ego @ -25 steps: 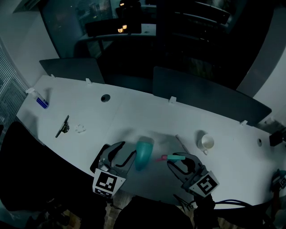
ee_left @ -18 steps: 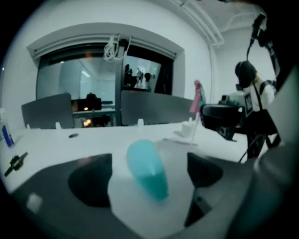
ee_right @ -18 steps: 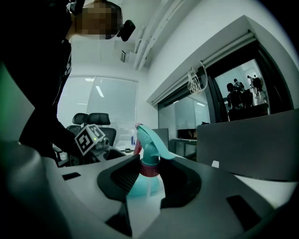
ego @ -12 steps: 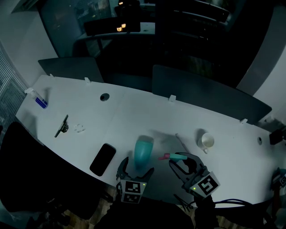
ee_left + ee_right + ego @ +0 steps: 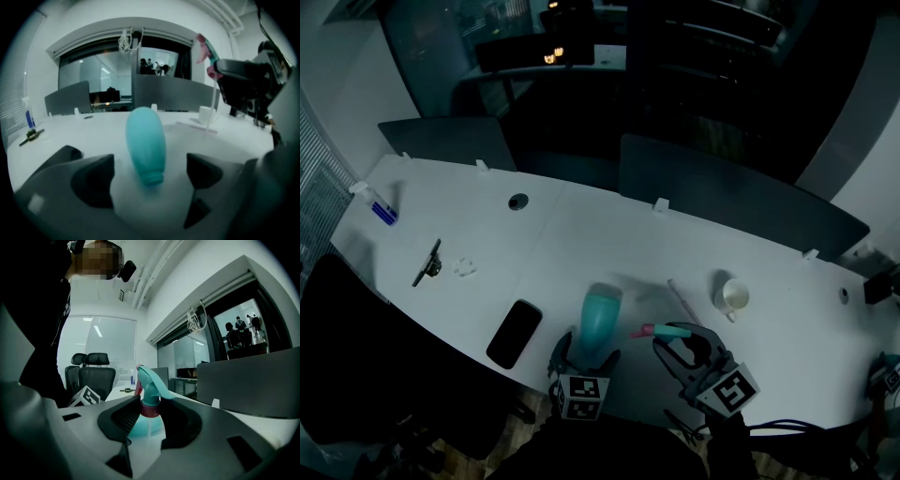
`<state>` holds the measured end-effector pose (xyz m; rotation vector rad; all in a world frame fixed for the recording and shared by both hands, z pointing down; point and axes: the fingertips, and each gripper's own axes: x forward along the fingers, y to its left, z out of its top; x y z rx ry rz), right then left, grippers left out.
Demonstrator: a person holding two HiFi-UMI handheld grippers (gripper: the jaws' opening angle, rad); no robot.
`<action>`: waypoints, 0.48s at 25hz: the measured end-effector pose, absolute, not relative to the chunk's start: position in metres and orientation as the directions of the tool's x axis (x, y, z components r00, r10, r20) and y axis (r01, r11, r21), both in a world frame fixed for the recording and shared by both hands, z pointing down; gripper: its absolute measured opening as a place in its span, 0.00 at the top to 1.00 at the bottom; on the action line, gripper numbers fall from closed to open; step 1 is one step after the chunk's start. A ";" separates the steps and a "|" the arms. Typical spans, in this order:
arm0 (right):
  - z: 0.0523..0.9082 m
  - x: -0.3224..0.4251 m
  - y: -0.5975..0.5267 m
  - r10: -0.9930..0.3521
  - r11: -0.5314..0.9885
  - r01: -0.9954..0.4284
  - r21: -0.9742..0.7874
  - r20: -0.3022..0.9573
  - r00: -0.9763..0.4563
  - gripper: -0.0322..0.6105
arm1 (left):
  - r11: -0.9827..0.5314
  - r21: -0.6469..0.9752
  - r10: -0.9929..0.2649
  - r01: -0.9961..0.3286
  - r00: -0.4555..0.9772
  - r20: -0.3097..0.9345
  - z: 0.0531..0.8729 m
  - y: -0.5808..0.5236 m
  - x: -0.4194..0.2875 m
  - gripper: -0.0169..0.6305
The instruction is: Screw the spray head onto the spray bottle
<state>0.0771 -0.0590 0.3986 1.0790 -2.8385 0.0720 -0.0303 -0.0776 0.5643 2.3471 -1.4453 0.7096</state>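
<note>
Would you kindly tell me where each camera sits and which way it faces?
Head view: on the head, steeply down at the table; left gripper and right gripper show.
Left gripper view: looks along its jaws, which have just been opening; bottle neck between, untouched.
Right gripper view: along jaws shut on the spray head; person's torso left.
Shared: head and left views show bottle, mug.

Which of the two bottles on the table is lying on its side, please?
The large teal bottle near the front edge; the small blue bottle at the far left stands upright.
</note>
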 end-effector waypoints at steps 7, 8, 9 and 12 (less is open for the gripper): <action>0.401 0.075 -0.059 -0.656 0.750 -0.662 -0.004 0.126 -0.744 0.73 | -0.432 -0.051 -0.778 -0.900 0.343 0.526 0.561 -0.080 -0.037 0.54; 0.401 0.075 -0.058 -0.656 0.750 -0.662 -0.004 0.129 -0.744 0.73 | -0.437 -0.065 -0.777 -0.897 0.341 0.529 0.560 -0.080 -0.038 0.60; 0.401 0.075 -0.058 -0.655 0.750 -0.661 -0.004 0.132 -0.744 0.73 | -0.448 -0.076 -0.774 -0.891 0.344 0.531 0.558 -0.079 -0.039 0.61; 0.402 0.075 -0.058 -0.655 0.750 -0.661 -0.002 0.138 -0.743 0.73 | -0.487 -0.097 -0.765 -0.868 0.371 0.526 0.549 -0.077 -0.038 0.62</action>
